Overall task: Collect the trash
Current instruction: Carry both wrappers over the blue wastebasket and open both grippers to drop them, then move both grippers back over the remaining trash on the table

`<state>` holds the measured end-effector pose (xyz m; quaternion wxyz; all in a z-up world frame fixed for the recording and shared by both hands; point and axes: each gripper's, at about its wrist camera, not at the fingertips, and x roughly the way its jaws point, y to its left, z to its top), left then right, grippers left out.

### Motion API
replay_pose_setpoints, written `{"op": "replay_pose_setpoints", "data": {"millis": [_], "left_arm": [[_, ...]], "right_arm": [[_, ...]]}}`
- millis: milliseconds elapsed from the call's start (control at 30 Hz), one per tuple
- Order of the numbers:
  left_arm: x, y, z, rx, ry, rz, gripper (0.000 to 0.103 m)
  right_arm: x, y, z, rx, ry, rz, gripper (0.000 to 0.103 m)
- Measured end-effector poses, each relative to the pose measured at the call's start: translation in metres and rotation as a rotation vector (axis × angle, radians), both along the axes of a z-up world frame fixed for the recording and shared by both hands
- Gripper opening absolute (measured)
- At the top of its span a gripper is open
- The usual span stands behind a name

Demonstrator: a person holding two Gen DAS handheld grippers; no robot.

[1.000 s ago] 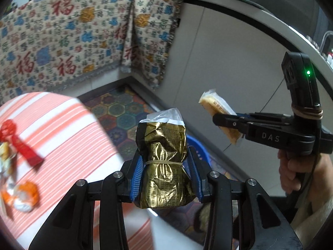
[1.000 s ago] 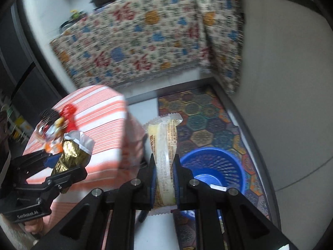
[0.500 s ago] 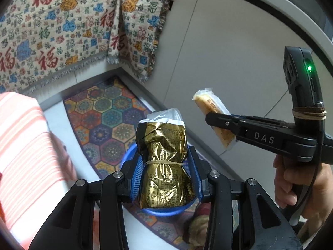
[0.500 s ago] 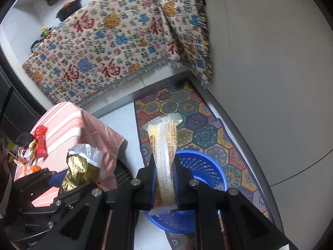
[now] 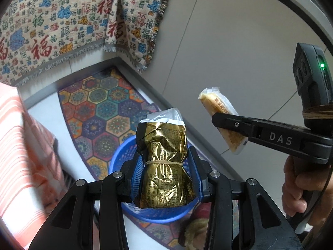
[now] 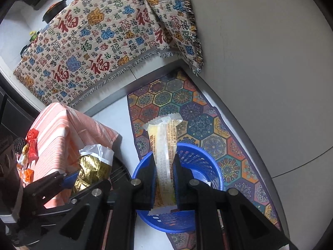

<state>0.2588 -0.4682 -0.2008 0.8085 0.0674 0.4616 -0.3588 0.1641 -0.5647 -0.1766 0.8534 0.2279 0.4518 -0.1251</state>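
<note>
My left gripper (image 5: pixel 165 165) is shut on a crumpled gold foil packet (image 5: pixel 163 164) tied with a rubber band, held upright over a blue plastic basket (image 5: pixel 124 152) on the floor. My right gripper (image 6: pixel 164 166) is shut on a long yellow snack wrapper (image 6: pixel 164 145), also above the blue basket (image 6: pixel 206 166). In the left wrist view the right gripper (image 5: pixel 222 121) holds the yellow wrapper (image 5: pixel 216 102) off to the right. In the right wrist view the left gripper (image 6: pixel 72 181) and its gold packet (image 6: pixel 93 168) sit at lower left.
The basket stands on a hexagon-patterned mat (image 6: pixel 187 104) beside a white cabinet wall (image 6: pixel 260 62). A low table with an orange striped cloth (image 6: pixel 68 129) holds red and orange wrappers (image 6: pixel 31 143). A patterned blanket (image 6: pixel 93 41) hangs behind. A hand (image 5: pixel 297 187) grips the right tool.
Both grippers have moved away from the striped table and lower, now hanging over the blue basket. Each still holds its piece of trash.
</note>
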Motion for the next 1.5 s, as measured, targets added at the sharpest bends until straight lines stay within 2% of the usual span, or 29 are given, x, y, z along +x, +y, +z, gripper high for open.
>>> {"op": "replay_pose_setpoints", "data": {"millis": [167,200,233,267,300,333,500,700,833,900,1000,1100,1233,1400,1500], "left_arm": [[0.005,-0.010,-0.011,0.003,0.010,-0.009,0.045],[0.005,-0.012,-0.014,0.004,0.011,-0.009,0.048],[0.006,-0.013,-0.016,0.004,0.014,-0.010,0.060],[0.007,-0.016,-0.021,0.005,0.016,-0.008,0.068],[0.008,-0.016,-0.023,0.005,0.011,-0.004,0.080],[0.008,-0.016,-0.025,0.006,0.006,-0.002,0.084],[0.005,-0.011,-0.024,0.004,0.005,-0.004,0.084],[-0.015,0.022,0.027,-0.045,-0.084,-0.007,0.085],[-0.038,0.074,0.070,-0.081,-0.145,0.012,0.095],[-0.052,0.112,0.089,-0.099,-0.163,0.040,0.098],[-0.064,0.160,0.098,-0.095,-0.156,0.103,0.098],[-0.072,0.210,0.093,-0.046,-0.134,0.178,0.098],[-0.077,0.278,0.077,0.068,-0.158,0.283,0.098],[-0.064,0.369,0.052,0.168,-0.169,0.465,0.098],[-0.056,0.406,0.036,0.224,-0.181,0.535,0.098]], "right_arm": [[0.000,-0.010,-0.007,0.028,-0.006,-0.017,0.017],[0.001,-0.011,-0.009,0.033,-0.006,-0.019,0.018],[0.003,-0.011,-0.011,0.040,-0.007,-0.015,0.025],[0.003,-0.011,-0.012,0.047,-0.008,-0.009,0.039],[0.003,-0.011,-0.013,0.046,-0.011,-0.008,0.044],[0.003,-0.011,-0.012,0.046,-0.017,-0.008,0.048],[0.000,-0.015,-0.008,0.035,-0.028,-0.026,0.048],[-0.009,-0.003,0.024,-0.066,-0.111,-0.039,0.048],[-0.012,0.017,0.053,-0.156,-0.184,-0.015,0.050],[-0.013,0.032,0.067,-0.199,-0.222,0.002,0.050],[-0.011,0.062,0.084,-0.252,-0.269,0.037,0.052],[-0.010,0.100,0.096,-0.269,-0.304,0.090,0.054],[-0.012,0.166,0.097,-0.225,-0.341,0.203,0.056],[-0.005,0.273,0.079,-0.227,-0.296,0.464,0.056],[0.002,0.321,0.058,-0.194,-0.237,0.573,0.056]]}}
